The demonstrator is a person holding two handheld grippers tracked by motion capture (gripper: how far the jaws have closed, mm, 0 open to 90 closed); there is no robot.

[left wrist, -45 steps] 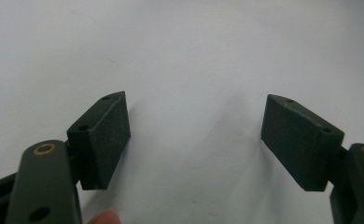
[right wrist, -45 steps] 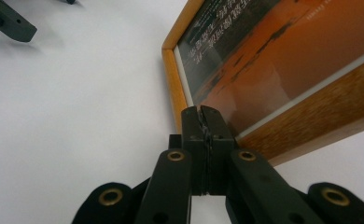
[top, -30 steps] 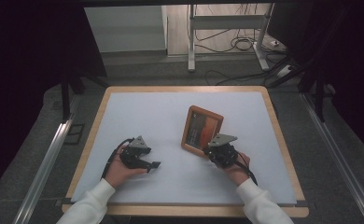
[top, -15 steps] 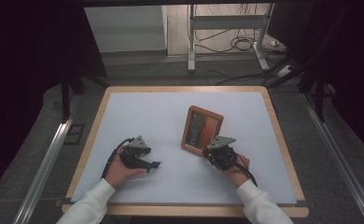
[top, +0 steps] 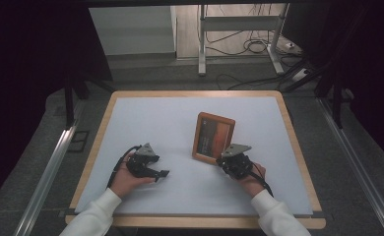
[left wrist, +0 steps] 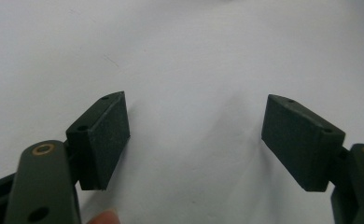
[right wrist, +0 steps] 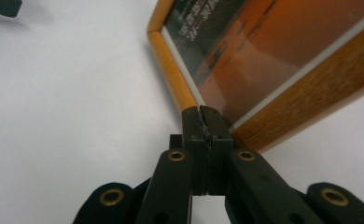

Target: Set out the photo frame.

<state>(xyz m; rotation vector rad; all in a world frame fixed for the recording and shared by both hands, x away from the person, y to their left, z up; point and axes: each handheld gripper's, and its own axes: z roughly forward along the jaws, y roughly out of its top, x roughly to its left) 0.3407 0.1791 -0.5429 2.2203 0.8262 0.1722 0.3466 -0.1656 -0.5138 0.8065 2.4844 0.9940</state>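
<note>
Your right tongs are pressed fully together with their tips at the near corner of the wooden picture frame, which stands right of centre on the white worktop, while your left tongs rest spread apart over bare surface.

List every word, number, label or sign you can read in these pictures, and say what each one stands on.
Picture frame: pale lines of lettering run across the dark upper part of the orange picture behind the glass, too blurred to read.
Same picture frame from the high view: the lettering is too small to read.
Table: no writing to be seen.
Left claw and right claw: no label or number to be seen.
</note>
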